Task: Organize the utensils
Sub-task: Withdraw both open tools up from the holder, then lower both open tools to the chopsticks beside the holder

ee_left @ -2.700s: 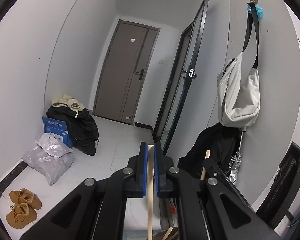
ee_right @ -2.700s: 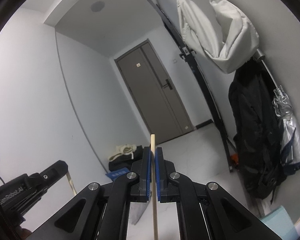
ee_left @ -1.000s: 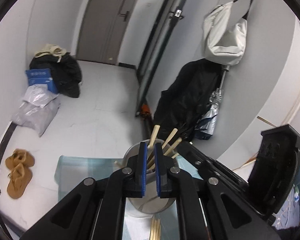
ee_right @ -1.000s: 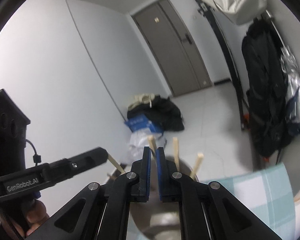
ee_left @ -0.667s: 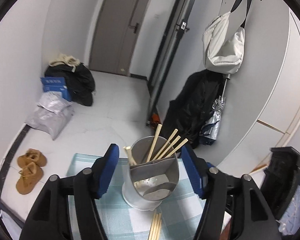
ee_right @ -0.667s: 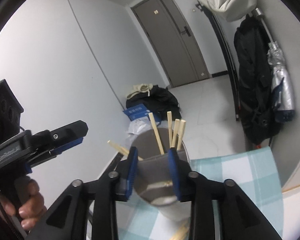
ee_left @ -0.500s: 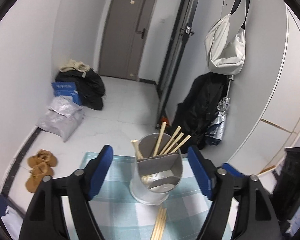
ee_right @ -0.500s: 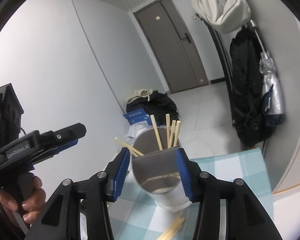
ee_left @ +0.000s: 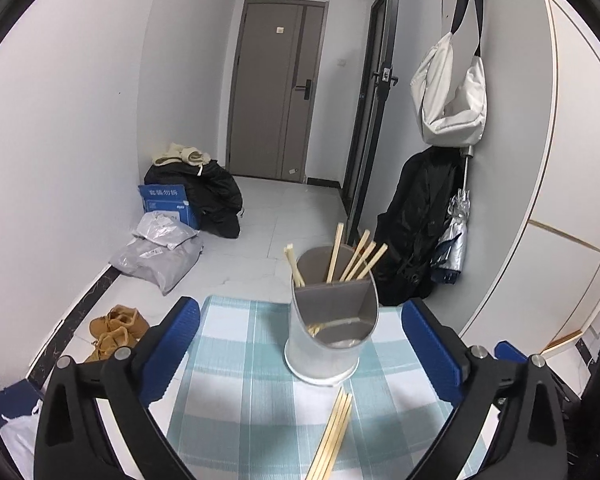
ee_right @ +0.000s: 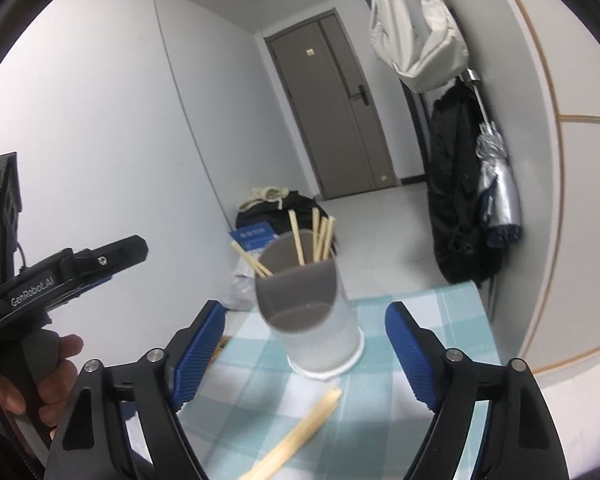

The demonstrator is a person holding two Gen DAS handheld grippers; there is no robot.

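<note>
A metal utensil holder stands on a table with a teal checked cloth; several wooden chopsticks lean in its rear compartment. Loose chopsticks lie on the cloth in front of it. My left gripper is well back from the holder, its jaws opening wide with nothing between the blue pads. In the right wrist view the holder and its chopsticks stand ahead; my right gripper is also opening and empty, with loose chopsticks below. A hand holds the left gripper's body at left.
The table's far edge drops to a tiled floor with brown shoes, grey parcels, a blue box and dark bags. A black coat, an umbrella and a white bag hang on the right wall.
Both grippers carried a chopstick down into the holder, let go, opened wide and drew back from it. The holder and the loose chopsticks on the cloth came into view.
</note>
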